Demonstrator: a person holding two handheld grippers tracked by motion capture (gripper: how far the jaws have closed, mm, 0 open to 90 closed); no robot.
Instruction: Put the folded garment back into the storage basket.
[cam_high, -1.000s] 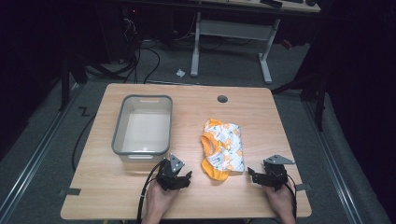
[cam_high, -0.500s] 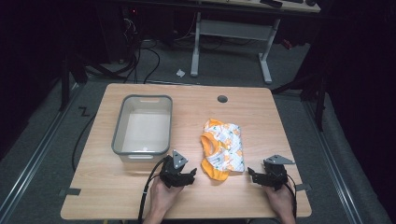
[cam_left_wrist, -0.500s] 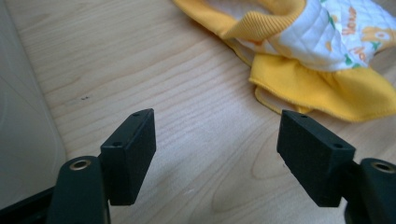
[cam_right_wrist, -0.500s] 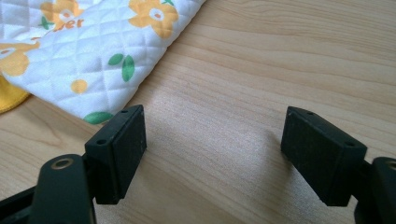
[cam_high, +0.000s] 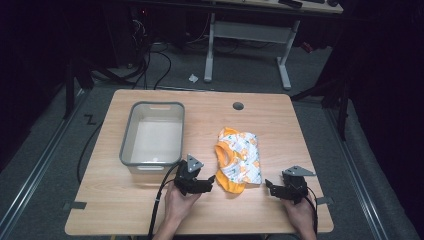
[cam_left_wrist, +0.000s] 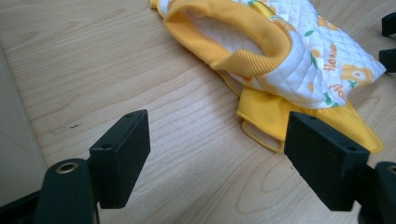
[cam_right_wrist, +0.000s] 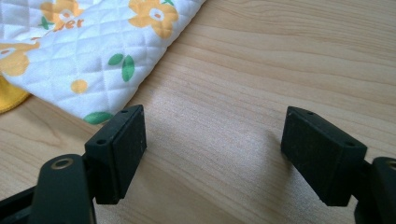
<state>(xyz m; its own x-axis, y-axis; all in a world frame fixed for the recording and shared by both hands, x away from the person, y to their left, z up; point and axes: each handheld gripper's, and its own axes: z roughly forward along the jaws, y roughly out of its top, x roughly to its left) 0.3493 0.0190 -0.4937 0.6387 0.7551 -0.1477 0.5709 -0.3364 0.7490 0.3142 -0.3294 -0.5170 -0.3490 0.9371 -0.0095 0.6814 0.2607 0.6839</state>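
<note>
Garment (cam_high: 239, 159) lies mid-table, toward the front edge. L gripper (cam_high: 211, 180) just beside it, jaws just been opening, nothing between. R gripper (cam_high: 270, 186) wide open too, empty.

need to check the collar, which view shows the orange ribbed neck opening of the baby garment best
The left gripper view: the neck opening gapes close up, ribbing clear. The high view shows it small; the right gripper view catches the garment's quilted flowered corner.

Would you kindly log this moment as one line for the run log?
left gripper: open, jaws just opening, nothing between, beside garment | right gripper: open, near garment's other side | garment: flat on table | bin: left of garment
</note>
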